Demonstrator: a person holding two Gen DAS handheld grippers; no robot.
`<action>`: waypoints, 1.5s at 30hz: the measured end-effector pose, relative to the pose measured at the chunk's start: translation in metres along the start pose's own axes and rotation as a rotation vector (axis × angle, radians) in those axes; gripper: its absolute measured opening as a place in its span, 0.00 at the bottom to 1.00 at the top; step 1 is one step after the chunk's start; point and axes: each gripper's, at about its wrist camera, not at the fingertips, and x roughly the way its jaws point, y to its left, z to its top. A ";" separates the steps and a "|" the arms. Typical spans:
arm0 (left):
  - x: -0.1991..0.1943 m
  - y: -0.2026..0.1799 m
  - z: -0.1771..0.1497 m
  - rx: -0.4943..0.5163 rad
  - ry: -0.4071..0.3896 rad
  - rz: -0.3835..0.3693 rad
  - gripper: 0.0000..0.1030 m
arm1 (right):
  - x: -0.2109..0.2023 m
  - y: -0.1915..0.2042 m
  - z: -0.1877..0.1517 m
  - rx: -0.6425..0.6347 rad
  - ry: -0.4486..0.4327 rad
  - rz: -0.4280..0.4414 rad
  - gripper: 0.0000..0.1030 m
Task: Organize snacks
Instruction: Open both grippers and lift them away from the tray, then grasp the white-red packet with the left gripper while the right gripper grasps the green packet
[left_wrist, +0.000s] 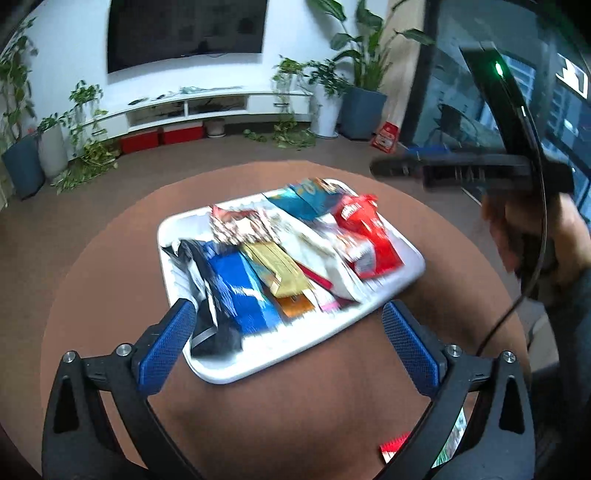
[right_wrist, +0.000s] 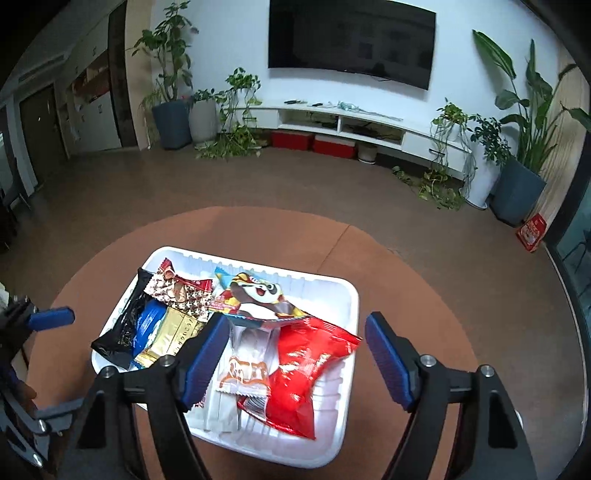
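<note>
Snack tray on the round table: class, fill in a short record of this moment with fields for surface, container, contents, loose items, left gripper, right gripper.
surface: round brown table
container: white tray, resting on the table
contents: red packet, panda packet, gold packet, blue packet, black packet, overlapping in the tray
loose items: a small red wrapper near the table edge, partly hidden
left gripper: open, holding nothing, above the tray
right gripper: open, holding nothing, above the red packet
</note>
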 end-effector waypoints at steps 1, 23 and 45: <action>-0.002 -0.004 -0.004 0.006 0.012 -0.025 0.99 | -0.007 -0.002 -0.001 0.004 -0.011 0.014 0.76; -0.027 -0.081 -0.122 0.030 0.255 -0.078 0.99 | -0.080 0.027 -0.187 0.244 0.181 0.170 0.77; -0.005 -0.086 -0.124 0.037 0.296 0.086 0.85 | -0.089 0.044 -0.212 0.211 0.210 0.112 0.77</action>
